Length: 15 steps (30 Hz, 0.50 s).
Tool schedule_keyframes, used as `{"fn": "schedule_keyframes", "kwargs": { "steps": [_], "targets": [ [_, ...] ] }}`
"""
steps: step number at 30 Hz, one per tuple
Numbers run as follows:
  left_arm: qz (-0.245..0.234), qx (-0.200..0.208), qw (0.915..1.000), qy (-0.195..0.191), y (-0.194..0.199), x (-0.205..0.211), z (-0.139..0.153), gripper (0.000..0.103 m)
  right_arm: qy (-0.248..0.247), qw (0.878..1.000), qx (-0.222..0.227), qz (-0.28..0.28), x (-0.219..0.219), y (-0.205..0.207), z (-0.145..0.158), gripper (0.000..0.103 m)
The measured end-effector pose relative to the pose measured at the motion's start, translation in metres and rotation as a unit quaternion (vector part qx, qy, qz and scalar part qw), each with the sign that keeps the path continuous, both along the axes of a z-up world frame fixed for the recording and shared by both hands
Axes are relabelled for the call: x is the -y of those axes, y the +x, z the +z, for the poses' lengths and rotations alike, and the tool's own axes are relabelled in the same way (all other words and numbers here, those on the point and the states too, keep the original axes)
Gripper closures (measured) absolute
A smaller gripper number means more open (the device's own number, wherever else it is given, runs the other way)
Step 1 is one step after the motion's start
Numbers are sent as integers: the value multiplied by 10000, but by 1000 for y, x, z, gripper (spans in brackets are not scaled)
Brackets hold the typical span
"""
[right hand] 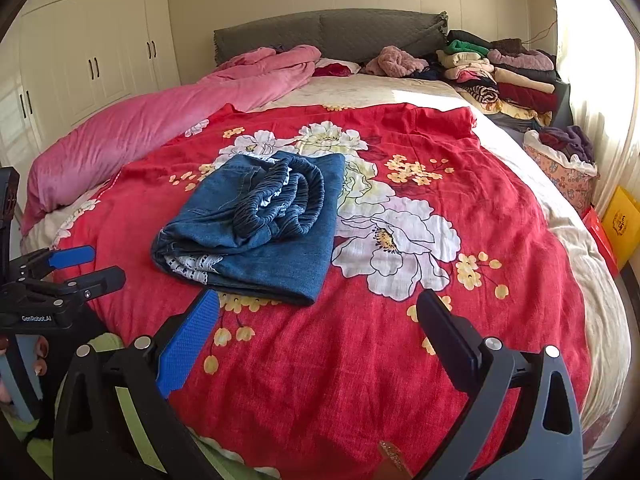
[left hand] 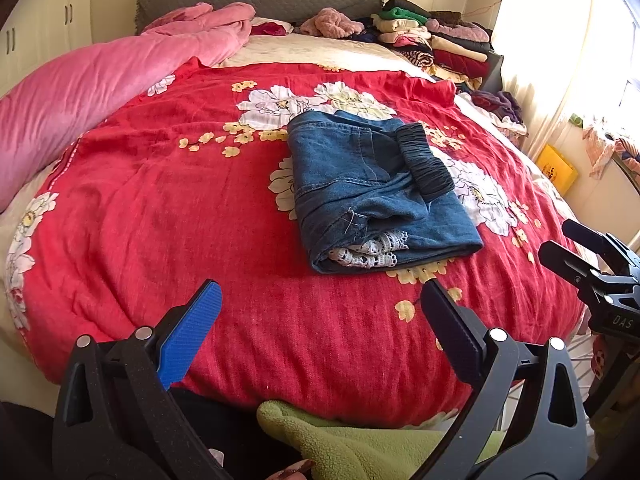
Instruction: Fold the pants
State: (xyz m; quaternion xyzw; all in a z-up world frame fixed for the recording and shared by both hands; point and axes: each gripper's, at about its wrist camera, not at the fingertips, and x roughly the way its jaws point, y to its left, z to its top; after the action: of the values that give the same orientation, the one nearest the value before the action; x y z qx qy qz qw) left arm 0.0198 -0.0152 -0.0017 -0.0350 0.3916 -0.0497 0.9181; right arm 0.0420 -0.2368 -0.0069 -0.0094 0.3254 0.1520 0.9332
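Observation:
A pair of blue denim pants lies folded into a compact rectangle on the red flowered blanket, its dark elastic waistband on top and white lace trim showing at the near edge. In the right wrist view the same pants sit left of centre. My left gripper hovers open just short of the bundle's near edge, holding nothing. My right gripper is open too, below the pants' near right corner, empty. Each gripper shows in the other's view: the right gripper at the far right, the left gripper at the far left.
A pink duvet is heaped along the bed's left side. Stacks of folded clothes fill the back right by the grey headboard. A basket of clothes and a yellow box stand right of the bed. Green fleece lies below me.

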Motion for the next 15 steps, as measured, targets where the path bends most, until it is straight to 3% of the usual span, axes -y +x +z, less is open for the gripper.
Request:
{"fn": "schedule_keyframes", "kwargs": {
  "steps": [15],
  "targets": [
    [30,0,10000,23,0,-1,3,10,-6,10000,4,-32,2,-1,1,5]
  ]
}}
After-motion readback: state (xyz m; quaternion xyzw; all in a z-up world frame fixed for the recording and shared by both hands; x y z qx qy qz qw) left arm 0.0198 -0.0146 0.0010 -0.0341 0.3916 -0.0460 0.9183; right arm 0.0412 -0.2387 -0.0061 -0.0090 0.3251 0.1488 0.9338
